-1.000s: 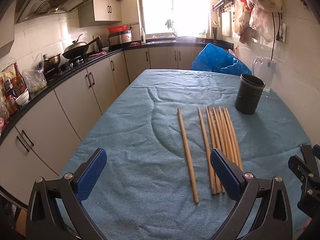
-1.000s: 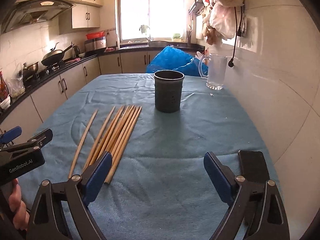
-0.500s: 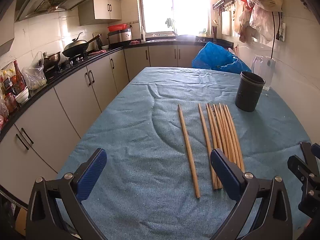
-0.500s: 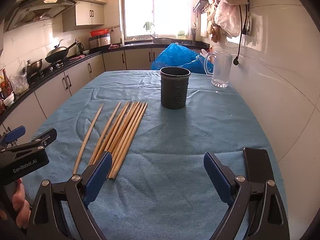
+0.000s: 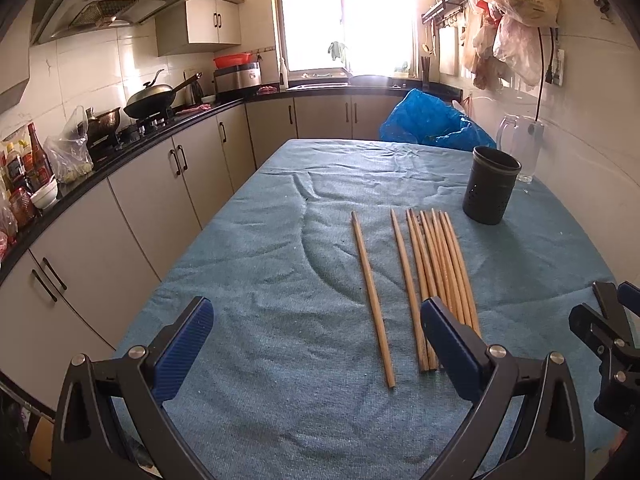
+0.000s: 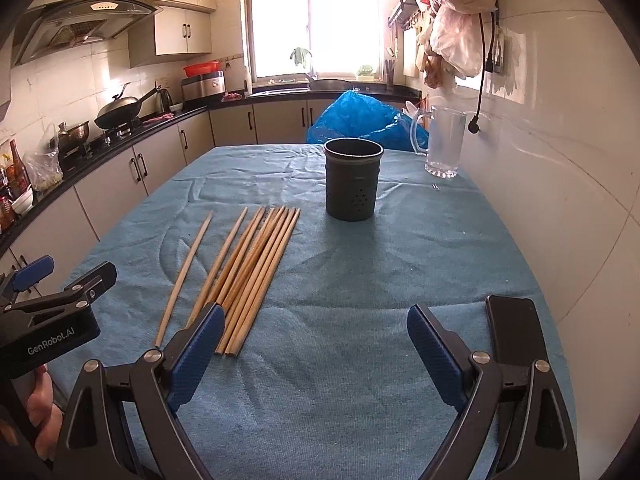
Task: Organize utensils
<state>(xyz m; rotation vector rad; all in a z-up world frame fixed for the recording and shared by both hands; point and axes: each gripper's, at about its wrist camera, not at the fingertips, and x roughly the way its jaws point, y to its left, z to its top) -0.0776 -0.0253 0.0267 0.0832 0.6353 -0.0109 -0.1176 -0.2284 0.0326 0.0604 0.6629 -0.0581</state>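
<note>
Nothing is sorted yet: all the chopsticks (image 6: 248,268) lie on the table (image 6: 400,280), left of the empty dark holder (image 6: 353,184). Left tongs (image 5: 316,344) and right tongs (image 6: 316,352) gape wide, holding nothing.

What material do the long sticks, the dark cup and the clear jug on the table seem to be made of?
Chopsticks: probably bamboo or wood, matte tan with slightly uneven tone.
Dark holder: matte grey-black with small drain holes; plastic or coated metal, cannot tell which.
Jug: transparent with a handle; glass or clear plastic.
Table cover: blue-green woven cloth, wrinkled and fuzzy.
</note>
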